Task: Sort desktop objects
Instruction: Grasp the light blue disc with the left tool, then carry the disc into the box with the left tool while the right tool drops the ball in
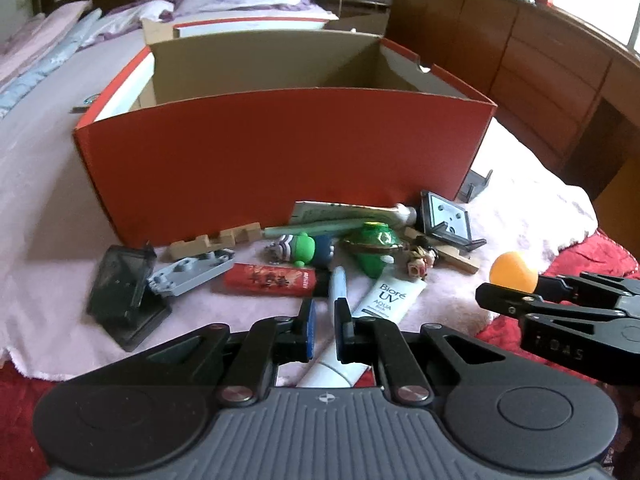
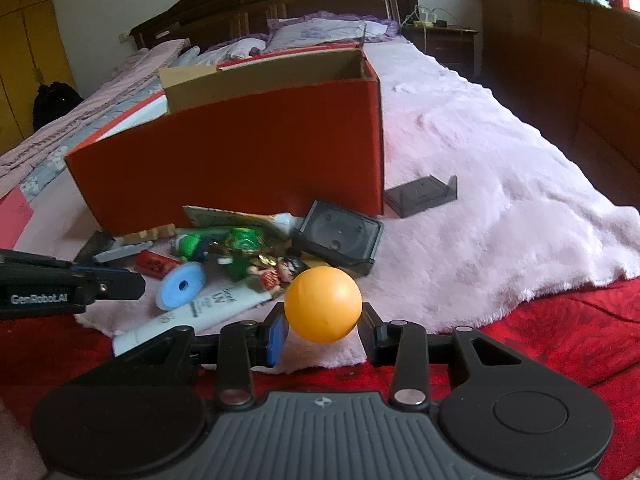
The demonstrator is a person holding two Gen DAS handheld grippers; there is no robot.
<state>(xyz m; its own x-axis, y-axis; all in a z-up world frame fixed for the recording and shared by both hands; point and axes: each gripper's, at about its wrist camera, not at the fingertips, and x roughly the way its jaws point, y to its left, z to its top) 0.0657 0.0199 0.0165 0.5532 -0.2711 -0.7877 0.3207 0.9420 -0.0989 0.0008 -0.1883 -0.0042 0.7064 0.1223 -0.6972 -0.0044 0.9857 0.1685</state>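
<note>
My right gripper point(image 2: 323, 328) is shut on an orange ball point(image 2: 323, 304), held above the bed edge; the ball also shows in the left wrist view point(image 1: 514, 271). My left gripper point(image 1: 324, 326) is shut on a white tube with a blue cap point(image 1: 338, 284), whose blue cap end point(image 2: 180, 286) faces the right wrist view. An open red box point(image 1: 280, 160) stands behind a pile: a Bioré tube point(image 1: 390, 294), a red lighter point(image 1: 270, 280), a green spinning top point(image 1: 374, 246), a green figure point(image 1: 300, 250).
Dark plastic cases lie at the pile's left point(image 1: 120, 284) and right point(image 1: 446, 218), another beside the box corner point(image 2: 420, 194). Wooden blocks point(image 1: 216, 240) and a grey bracket point(image 1: 190, 274) lie before the box. A pink blanket point(image 2: 500, 200) covers the bed; wooden cabinets point(image 1: 540, 60) stand right.
</note>
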